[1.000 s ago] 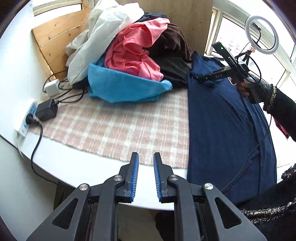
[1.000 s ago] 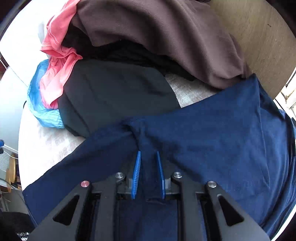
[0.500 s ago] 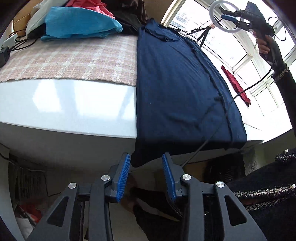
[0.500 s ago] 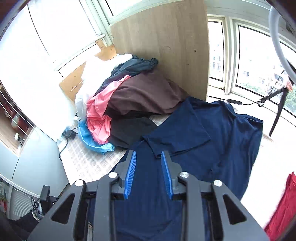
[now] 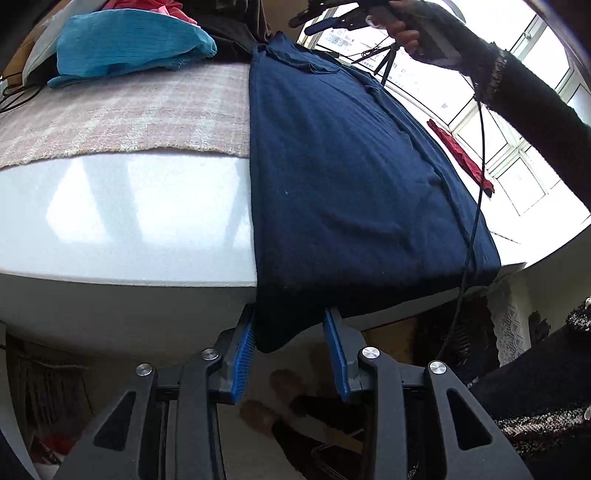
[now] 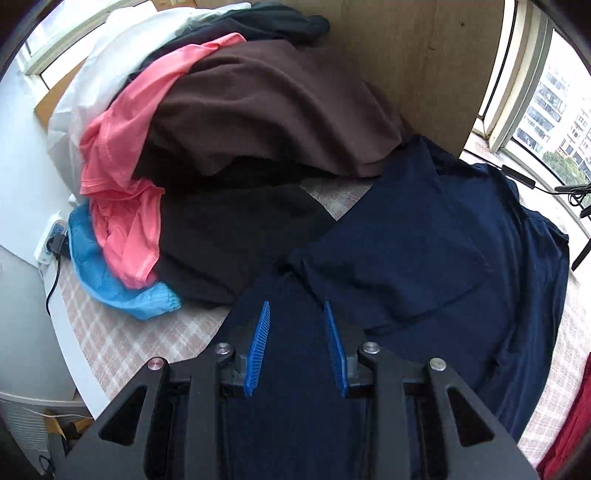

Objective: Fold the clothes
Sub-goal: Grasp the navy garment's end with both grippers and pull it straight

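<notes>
A navy blue T-shirt (image 5: 343,177) lies spread on the table, its bottom hem hanging over the near edge. My left gripper (image 5: 290,343) is open below the table edge, and the hanging hem corner sits between its blue pads (image 5: 243,350) without being pinched. In the right wrist view the navy T-shirt (image 6: 424,258) has one sleeve folded inward over its chest. My right gripper (image 6: 297,343) is open above the shirt's upper body. The left wrist view shows the right gripper (image 5: 332,16) held high over the collar by a hand in a dark sleeve.
A heap of unfolded clothes (image 6: 229,122), brown, pink, black, white and light blue, fills the back left of the table. A checked cloth (image 5: 122,114) covers the white tabletop (image 5: 122,221). A power strip (image 6: 51,240) lies at the left edge. A red garment (image 5: 461,155) lies near the windows.
My left gripper dropped from above the table to below its near edge and closed in on the hanging hem. My right gripper let go of the sleeve, opened, rose, then came down again.
</notes>
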`<action>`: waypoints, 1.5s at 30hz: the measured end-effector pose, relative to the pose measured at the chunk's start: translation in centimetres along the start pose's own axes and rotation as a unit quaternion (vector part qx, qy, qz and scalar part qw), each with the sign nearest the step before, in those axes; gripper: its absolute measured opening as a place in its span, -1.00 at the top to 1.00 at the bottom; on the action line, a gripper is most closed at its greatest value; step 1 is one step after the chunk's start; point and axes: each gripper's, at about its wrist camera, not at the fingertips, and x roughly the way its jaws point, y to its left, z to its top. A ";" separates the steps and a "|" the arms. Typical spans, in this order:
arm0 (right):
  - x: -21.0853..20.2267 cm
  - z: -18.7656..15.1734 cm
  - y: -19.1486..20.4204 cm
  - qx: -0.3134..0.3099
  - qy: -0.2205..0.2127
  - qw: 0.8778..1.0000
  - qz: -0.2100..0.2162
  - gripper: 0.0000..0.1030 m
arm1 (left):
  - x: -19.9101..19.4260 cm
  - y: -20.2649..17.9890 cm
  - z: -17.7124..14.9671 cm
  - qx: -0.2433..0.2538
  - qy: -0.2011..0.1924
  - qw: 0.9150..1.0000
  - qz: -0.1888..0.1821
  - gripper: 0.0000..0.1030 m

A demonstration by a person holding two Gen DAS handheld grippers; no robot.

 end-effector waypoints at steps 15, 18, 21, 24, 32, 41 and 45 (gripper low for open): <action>7.3 3.2 -0.8 0.081 0.075 0.994 0.003 0.21 | -0.7 -0.6 0.2 0.001 -0.017 1.000 0.020 0.93; 7.9 2.8 -0.2 0.068 0.092 0.993 -0.029 0.22 | -1.3 -1.2 0.4 0.006 -0.024 0.999 0.023 0.94; 7.6 2.2 -0.4 0.071 0.094 0.993 -0.014 0.70 | -1.9 -2.1 0.8 0.016 -0.031 0.999 0.027 0.94; 6.2 1.5 -1.3 0.075 0.088 0.993 0.019 0.82 | -2.7 -3.3 1.3 0.026 -0.038 0.999 0.025 0.94; -0.7 -1.9 -6.2 0.107 0.037 0.991 0.069 0.84 | -5.2 -9.9 2.9 0.097 -0.050 0.994 -0.005 0.94; -5.0 -7.3 -14.1 0.146 0.025 0.988 0.038 0.84 | -1.9 -17.7 3.5 0.182 -0.011 0.982 -0.049 0.94; -4.1 -9.3 -16.5 0.159 0.032 0.987 0.021 0.85 | 0.2 -19.4 3.4 0.198 0.011 0.978 -0.064 0.94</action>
